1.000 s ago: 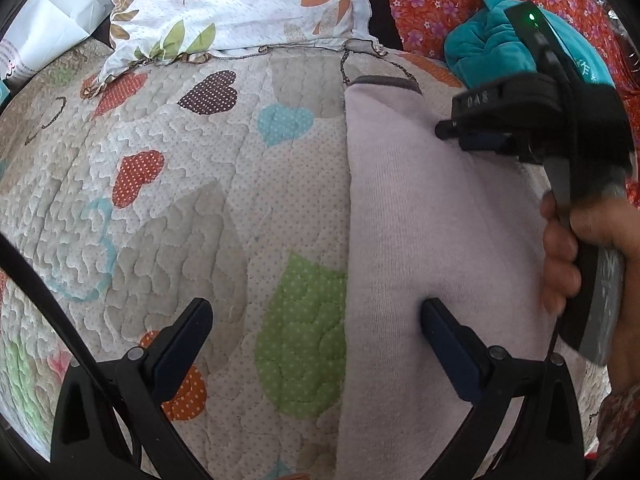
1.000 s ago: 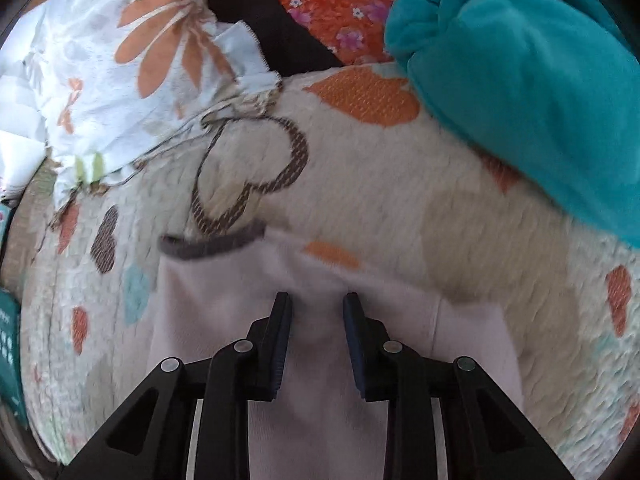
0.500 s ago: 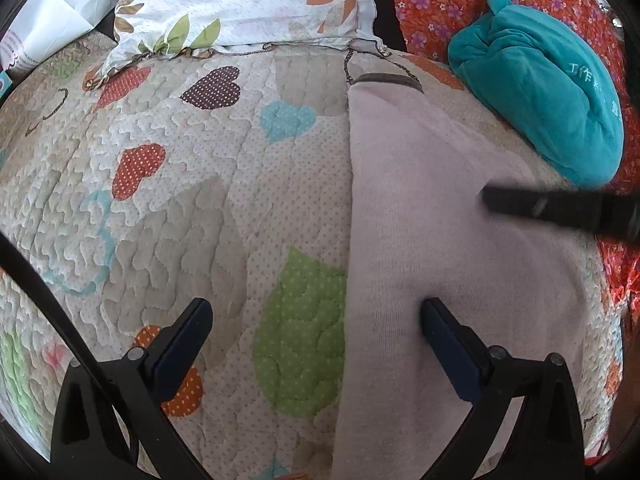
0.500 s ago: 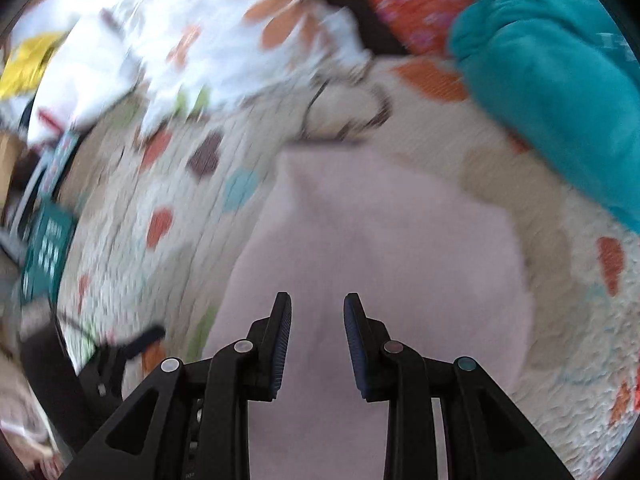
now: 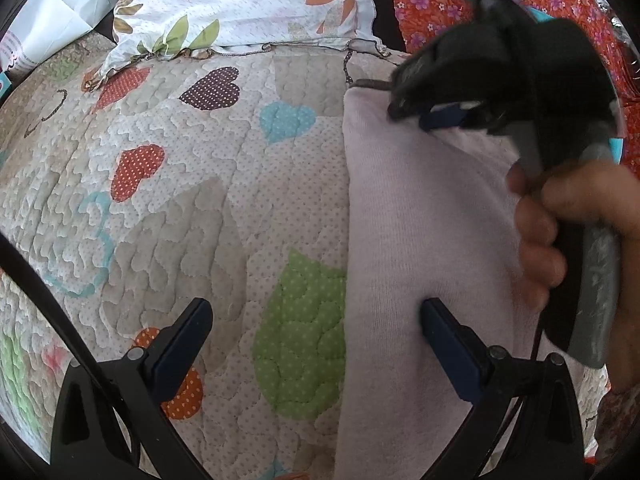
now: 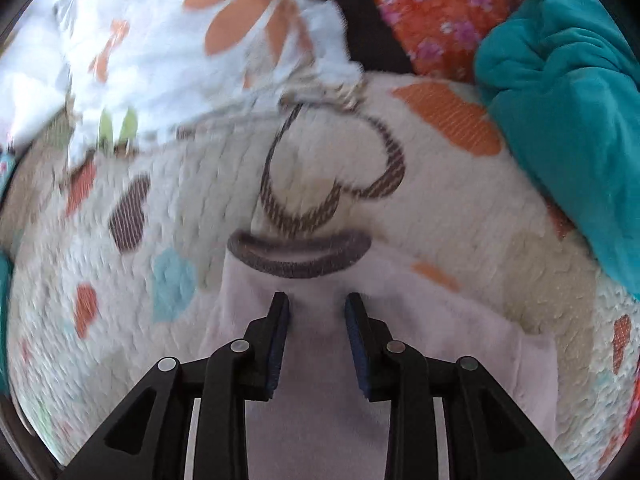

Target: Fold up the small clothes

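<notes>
The pale pink garment (image 5: pixel 424 248) lay flat on the heart-print quilt (image 5: pixel 192 208), already a long narrow strip, its grey collar band (image 6: pixel 298 254) at the far end towards the floral pillow (image 5: pixel 248 4). The left gripper (image 5: pixel 316 320) was spread wide and held nothing, one finger over the bare quilt and the other over the garment's near end. The right gripper (image 6: pixel 316 308) was part-open just short of the collar band, with fabric showing between the jaws but not pinched; whether the tips touched the cloth could not be told. Likely next step: grip the collar end and fold it back. Risks, as judged: closing on the top layer only would peel the earlier fold open; a one-sided lift with the left idle could drag the strip askew. The teal cloth (image 6: pixel 568 112) lay near enough to snag.
</notes>
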A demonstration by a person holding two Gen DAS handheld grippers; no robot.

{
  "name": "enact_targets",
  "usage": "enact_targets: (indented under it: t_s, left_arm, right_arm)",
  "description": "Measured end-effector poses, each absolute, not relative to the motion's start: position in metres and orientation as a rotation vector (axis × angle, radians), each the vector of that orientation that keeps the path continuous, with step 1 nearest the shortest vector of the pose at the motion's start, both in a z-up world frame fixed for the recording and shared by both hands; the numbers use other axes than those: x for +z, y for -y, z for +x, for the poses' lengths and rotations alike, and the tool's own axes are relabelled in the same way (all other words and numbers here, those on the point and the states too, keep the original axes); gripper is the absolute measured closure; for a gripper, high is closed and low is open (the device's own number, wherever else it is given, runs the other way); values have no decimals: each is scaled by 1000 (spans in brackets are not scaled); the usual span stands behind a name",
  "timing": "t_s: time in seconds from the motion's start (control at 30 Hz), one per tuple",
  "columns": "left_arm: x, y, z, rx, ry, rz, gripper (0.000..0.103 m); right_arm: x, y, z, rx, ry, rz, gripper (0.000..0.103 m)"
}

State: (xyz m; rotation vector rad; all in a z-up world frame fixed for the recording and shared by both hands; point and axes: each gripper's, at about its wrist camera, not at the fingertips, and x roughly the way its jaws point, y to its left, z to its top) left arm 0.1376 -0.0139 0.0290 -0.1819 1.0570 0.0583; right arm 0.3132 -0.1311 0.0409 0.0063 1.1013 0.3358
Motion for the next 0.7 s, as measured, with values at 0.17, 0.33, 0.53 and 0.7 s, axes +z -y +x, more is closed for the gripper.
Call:
enact_targets:
  t_s: [0.17, 0.33, 0.53, 0.7]
  left_arm:
    - [29, 14, 137, 59, -1056, -183, 0]
    - [29, 15, 136, 64, -1050, -184, 0]
    - [29, 17, 135, 74, -1041, -180, 0]
    - [30, 16, 134, 76, -1039, -181, 0]
  right_arm:
    - [81, 179, 282, 338, -1017, 113, 66]
    - [72, 227, 227, 364, -1054, 131, 61]
    - [33, 314, 189, 133, -1080, 212, 56]
    - [41, 348, 153, 32, -1015, 267, 56]
